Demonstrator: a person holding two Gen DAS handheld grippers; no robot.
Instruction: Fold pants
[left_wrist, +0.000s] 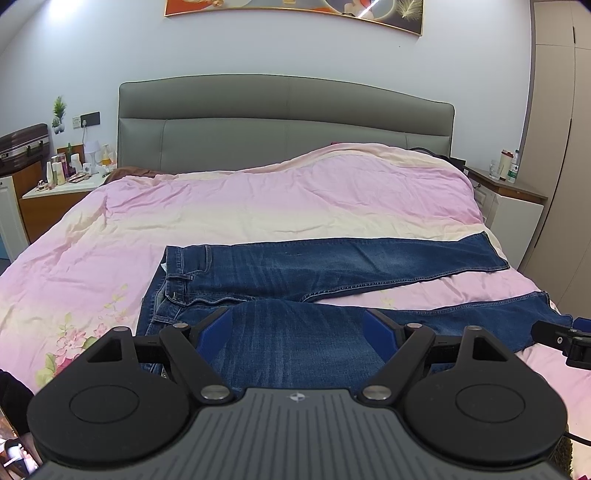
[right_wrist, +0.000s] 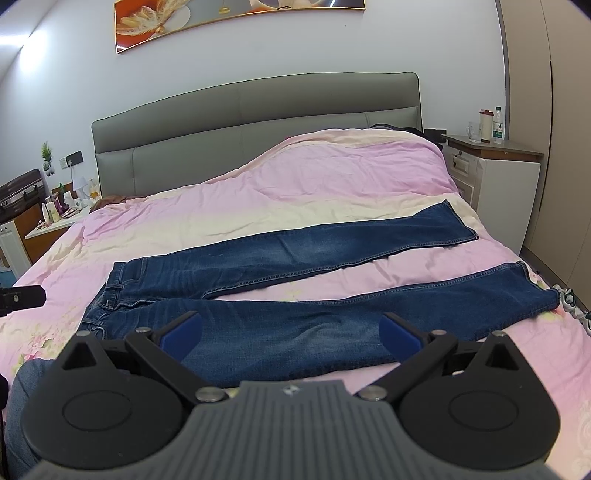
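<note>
Blue denim jeans (left_wrist: 295, 266) lie flat and unfolded on a pink floral duvet (left_wrist: 258, 199) covering a bed with a grey padded headboard (left_wrist: 284, 118). The waistband (left_wrist: 184, 273) lies toward the left of the bed, and the two legs run rightward, parted in a narrow V with a strip of duvet showing between them; the far leg ends in a hem (right_wrist: 461, 225) near the right edge of the bed, the near leg in a hem (right_wrist: 539, 291) closer to the camera. The left gripper (left_wrist: 297, 328) is held above the seat and upper thigh of the near leg, its blue-padded fingers (left_wrist: 214, 332) spread wide with denim visible between them and nothing held. The right gripper (right_wrist: 291, 332) is held over the middle of the same near leg, its blue-padded fingers (right_wrist: 183, 334) likewise spread wide and holding nothing; whether either set of pads touches the cloth cannot be told. In the left wrist view the right gripper's tip shows at the right margin beside the near hem. A cluttered bedside table (left_wrist: 59, 188) stands left of the headboard, a white nightstand (right_wrist: 506, 177) with bottles to its right, and a framed picture (right_wrist: 229, 18) hangs on the wall above.
</note>
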